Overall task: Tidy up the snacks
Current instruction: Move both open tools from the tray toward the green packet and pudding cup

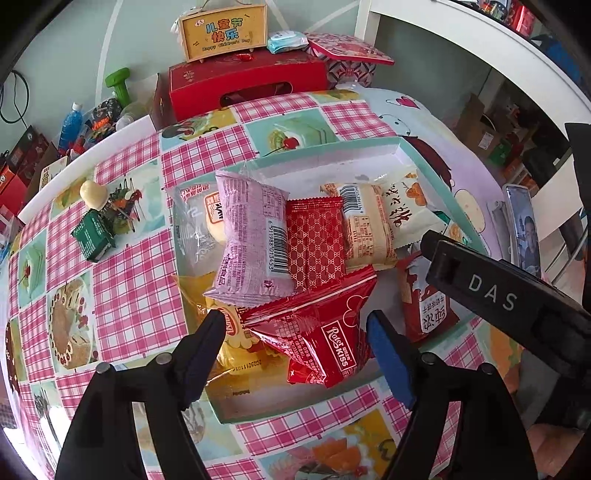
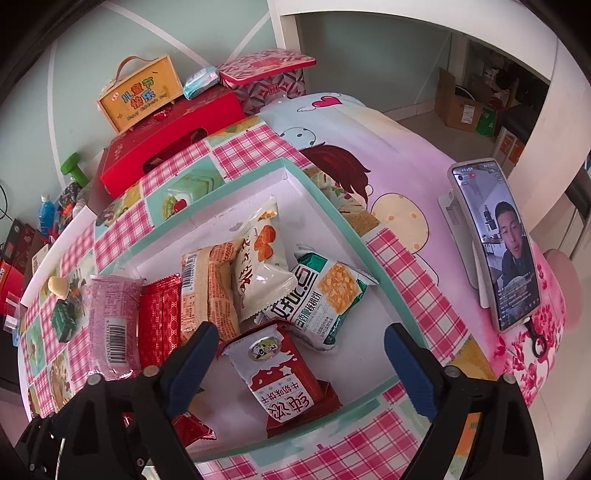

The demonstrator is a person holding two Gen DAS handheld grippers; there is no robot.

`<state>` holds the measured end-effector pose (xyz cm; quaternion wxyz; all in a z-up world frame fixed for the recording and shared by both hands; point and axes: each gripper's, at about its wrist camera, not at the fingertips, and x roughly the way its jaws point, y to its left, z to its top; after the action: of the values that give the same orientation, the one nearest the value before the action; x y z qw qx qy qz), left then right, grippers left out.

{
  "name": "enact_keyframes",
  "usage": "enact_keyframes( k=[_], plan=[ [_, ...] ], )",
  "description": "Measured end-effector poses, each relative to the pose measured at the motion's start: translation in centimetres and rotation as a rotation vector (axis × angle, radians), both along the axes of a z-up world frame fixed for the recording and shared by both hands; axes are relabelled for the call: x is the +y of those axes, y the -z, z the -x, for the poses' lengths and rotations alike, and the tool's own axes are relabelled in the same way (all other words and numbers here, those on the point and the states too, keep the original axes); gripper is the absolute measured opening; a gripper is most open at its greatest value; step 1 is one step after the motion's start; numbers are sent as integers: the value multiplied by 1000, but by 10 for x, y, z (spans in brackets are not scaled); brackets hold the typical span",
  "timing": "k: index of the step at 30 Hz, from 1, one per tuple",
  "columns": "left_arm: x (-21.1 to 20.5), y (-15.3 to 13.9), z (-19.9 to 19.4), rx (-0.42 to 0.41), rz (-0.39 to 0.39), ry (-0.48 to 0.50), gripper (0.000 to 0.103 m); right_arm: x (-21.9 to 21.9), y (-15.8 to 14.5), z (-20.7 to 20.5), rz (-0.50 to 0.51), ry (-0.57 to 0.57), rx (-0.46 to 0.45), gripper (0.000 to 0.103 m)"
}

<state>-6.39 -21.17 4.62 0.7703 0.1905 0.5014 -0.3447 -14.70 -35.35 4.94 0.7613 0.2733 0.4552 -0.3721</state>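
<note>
A shallow white tray with a teal rim (image 1: 332, 146) (image 2: 229, 181) holds several snack packets. My left gripper (image 1: 295, 317) is open above its near end. A red Rolet Kiss packet (image 1: 325, 332) lies between the fingers, clear of the pads, on top of a yellow packet (image 1: 232, 332). My right gripper (image 2: 301, 328) stands wide open over a red and white biscuit packet (image 2: 280, 380) that rests in the tray untouched. Behind lie pink (image 1: 251, 236), red patterned (image 1: 314, 240), beige (image 1: 365, 229), white (image 2: 258, 258) and green-white (image 2: 325, 299) packets.
Left of the tray, a small green box (image 1: 92, 234) and a cream heart-shaped sweet (image 1: 92, 192) sit on the checked tablecloth. A phone on a stand (image 2: 495, 243) is at the right edge. A red gift box (image 1: 247, 81) and a yellow case (image 1: 225, 31) stand behind.
</note>
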Motion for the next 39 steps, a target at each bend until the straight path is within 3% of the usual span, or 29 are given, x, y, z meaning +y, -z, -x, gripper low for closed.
enact_keyframes(
  k=[7,13,22,39],
  plan=[
    [11,-17,-7,-23,44,-25,79,0,-7,3,10,7,-18,102],
    [28,-23,-28,-26,73,-128,79,6,-15,0,25,-9,-33,102],
    [63,-13,-70,8,72,-345,80,27,-23,-16,43,-83,-42,102],
    [120,6,-122,83,59,-523,80,86,-29,-56,67,-276,-52,102]
  ],
)
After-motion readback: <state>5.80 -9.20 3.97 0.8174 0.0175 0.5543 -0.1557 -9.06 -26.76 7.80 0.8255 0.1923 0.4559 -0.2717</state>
